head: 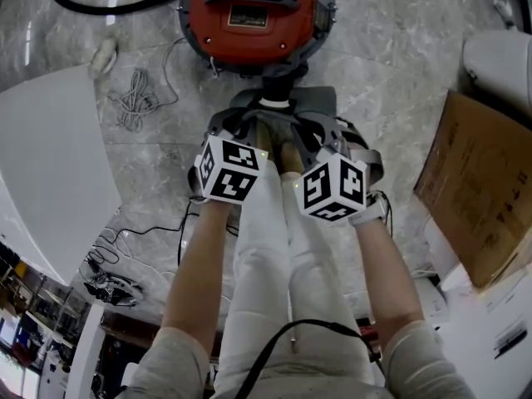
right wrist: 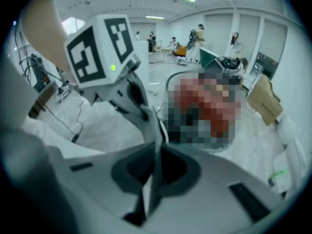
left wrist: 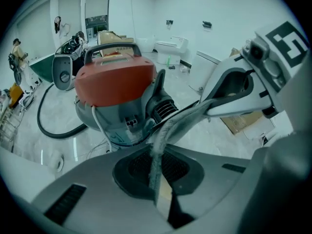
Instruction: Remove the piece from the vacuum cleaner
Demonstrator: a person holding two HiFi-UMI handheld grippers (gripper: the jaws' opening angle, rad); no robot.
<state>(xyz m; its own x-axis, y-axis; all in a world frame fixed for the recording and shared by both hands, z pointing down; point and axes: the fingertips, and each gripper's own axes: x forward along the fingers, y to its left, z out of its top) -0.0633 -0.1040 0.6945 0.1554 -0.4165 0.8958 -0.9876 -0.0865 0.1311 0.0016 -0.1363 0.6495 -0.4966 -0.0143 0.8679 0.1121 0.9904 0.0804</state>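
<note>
Marble floor point(head: 399, 48); piece point(left wrist: 161, 145) stretches sideways, left tongs point(left wrist: 165, 201) to right tongs point(right wrist: 146, 199).

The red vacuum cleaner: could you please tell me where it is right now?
In the head view, the red vacuum cleaner stands on the marble floor at top centre, with a loose white cable to its left.

Short sleeves point(head: 170, 364) of pale grey-beige cloth were worn on both arms, and white trousers point(head: 274, 256) on the legs. A thin black cable point(head: 278, 347) was looped across the lap. A pale band point(head: 371, 213), possibly a watch, was worn at the right wrist. The left gripper point(left wrist: 157, 179) and the right gripper point(right wrist: 153, 179) were cased in smooth grey moulded shells with dark slots. Each was topped by a white cube printed with black square markers: the left cube point(head: 226, 169), marked by a small green light, and the right cube point(head: 335, 187).
</note>
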